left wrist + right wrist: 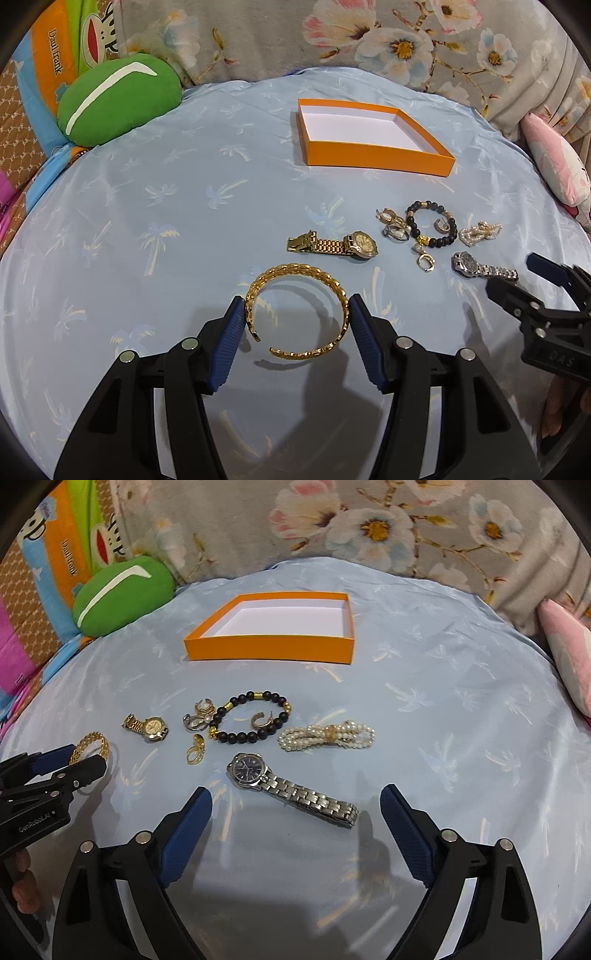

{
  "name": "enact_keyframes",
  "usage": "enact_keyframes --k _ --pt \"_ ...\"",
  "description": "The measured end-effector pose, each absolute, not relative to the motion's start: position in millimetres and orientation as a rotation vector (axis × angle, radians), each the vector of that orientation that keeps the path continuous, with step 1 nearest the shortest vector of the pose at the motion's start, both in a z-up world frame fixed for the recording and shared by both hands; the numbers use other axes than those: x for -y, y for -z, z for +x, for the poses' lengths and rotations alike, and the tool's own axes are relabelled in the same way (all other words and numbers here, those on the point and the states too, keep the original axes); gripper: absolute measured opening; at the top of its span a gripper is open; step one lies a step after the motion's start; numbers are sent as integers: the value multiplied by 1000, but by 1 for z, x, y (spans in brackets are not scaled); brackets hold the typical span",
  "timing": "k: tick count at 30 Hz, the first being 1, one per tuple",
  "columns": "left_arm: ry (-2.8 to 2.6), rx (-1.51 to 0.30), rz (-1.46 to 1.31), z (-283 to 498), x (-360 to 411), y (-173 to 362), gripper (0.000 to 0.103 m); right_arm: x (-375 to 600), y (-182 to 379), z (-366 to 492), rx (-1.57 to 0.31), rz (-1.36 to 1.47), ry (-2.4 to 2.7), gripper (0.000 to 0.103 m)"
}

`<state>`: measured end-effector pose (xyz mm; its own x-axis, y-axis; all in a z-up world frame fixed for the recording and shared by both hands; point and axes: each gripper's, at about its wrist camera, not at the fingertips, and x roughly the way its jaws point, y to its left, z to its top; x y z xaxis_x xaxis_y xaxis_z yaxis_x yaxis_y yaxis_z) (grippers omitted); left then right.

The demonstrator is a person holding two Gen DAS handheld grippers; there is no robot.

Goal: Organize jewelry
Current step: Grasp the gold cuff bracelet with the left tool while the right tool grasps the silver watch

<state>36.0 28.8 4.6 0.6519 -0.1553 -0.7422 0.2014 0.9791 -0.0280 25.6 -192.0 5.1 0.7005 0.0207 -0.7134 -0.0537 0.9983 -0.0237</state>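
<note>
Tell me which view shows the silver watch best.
The right wrist view: the silver watch lies whole and close between the open right gripper fingers, dial and band clear. The left wrist view shows it small, near the right edge, beside that gripper.

black two-finger grippers (297, 312), ribbed blue pads (229, 343), silver screws

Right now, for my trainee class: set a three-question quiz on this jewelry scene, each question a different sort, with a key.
1. True or false: the orange box holds jewelry.
2. What does the left gripper clamp? A) gold cuff bracelet B) silver watch C) pearl bracelet
3. Fill in: the silver watch lies in front of the open ____ gripper.

Key: 1 false; 2 A; 3 right.
</note>
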Motion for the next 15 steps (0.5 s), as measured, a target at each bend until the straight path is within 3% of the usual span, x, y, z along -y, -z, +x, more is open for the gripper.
enact_keyframes --k 3,13,15 --pt "202 -832 69 36 -27 -4 56 188 0 35 -824 -103 -69 67" --pt "213 -836 73 37 -25 2 56 185 3 55 -853 -111 -185 51" --pt "214 -841 70 38 -26 3 56 184 2 55 -850 -108 -188 39"
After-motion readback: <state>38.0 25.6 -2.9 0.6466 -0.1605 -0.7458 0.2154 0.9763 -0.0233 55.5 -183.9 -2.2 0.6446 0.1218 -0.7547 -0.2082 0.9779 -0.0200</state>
